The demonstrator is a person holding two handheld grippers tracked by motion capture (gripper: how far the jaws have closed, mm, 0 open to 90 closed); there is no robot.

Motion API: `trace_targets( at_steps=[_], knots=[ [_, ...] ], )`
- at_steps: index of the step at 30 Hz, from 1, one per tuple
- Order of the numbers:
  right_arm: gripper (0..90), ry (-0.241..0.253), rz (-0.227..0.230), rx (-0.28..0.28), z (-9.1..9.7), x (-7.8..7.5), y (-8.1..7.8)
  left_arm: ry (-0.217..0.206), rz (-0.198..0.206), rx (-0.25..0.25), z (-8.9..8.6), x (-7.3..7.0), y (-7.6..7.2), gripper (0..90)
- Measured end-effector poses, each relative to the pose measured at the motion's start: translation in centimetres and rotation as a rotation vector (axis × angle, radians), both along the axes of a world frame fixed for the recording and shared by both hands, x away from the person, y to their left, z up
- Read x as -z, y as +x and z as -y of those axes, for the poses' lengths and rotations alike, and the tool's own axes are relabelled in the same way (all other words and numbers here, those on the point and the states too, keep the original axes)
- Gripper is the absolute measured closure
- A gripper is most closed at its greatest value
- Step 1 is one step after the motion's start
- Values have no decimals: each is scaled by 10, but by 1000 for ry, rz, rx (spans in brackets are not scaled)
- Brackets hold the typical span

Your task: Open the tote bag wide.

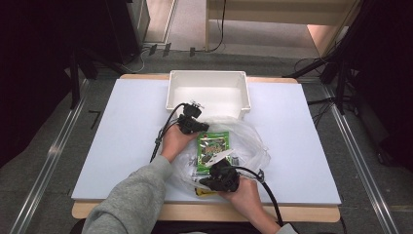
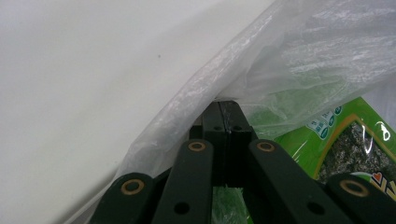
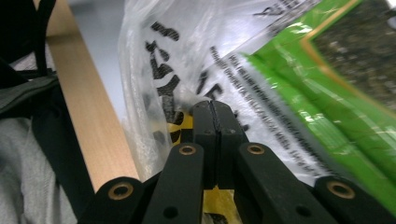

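A crumpled clear plastic bag [image 1: 248,141] lies on the white table [image 1: 122,146], with a green snack packet [image 1: 213,146] inside it. My left gripper [image 1: 204,128] sits at the bag's far left edge. Its jaws are together, with the film [image 2: 196,93] pinched at their tips [image 2: 226,109]. At the bag's near edge my right gripper [image 1: 201,183] also has its jaws together [image 3: 212,109], nipping the printed film [image 3: 163,70] where it bunches. The green packet [image 3: 327,93] lies just beyond, and something yellow [image 3: 183,123] shows under the film.
A white bin [image 1: 208,74] stands at the back of the table, just behind the bag. The table's wooden front edge [image 3: 88,126] runs close beside my right gripper. A grey sleeve [image 1: 131,200] reaches in from the lower left.
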State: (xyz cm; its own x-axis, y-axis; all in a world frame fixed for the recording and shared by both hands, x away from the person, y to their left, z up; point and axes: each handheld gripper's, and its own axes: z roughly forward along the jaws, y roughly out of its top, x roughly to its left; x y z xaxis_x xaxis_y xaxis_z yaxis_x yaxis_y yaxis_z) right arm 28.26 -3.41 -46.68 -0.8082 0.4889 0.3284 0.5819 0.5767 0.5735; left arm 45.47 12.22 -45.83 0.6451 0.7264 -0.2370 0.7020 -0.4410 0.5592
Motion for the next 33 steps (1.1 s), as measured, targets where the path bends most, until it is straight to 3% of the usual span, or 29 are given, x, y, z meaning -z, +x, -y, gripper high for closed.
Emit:
trace_targets(
  at_steps=[5, 12, 22, 28, 33],
  knots=[
    [900, 9, 2, -1, 0, -3, 1, -13, -8, 2, -1, -4, -2, 898],
    [887, 21, 14, 31, 7, -16, 9, -40, 26, 8, -2, -17, -8, 859],
    [814, 37, 54, 65, 22, -34, 20, -74, -20, 14, -7, -33, -11, 773],
    [707, 34, 78, 99, 32, -40, 27, -108, -49, 12, -12, -42, -15, 680],
    [667, 32, 89, 117, 40, -46, 33, -94, -42, 34, -14, -49, -20, 620]
  ],
)
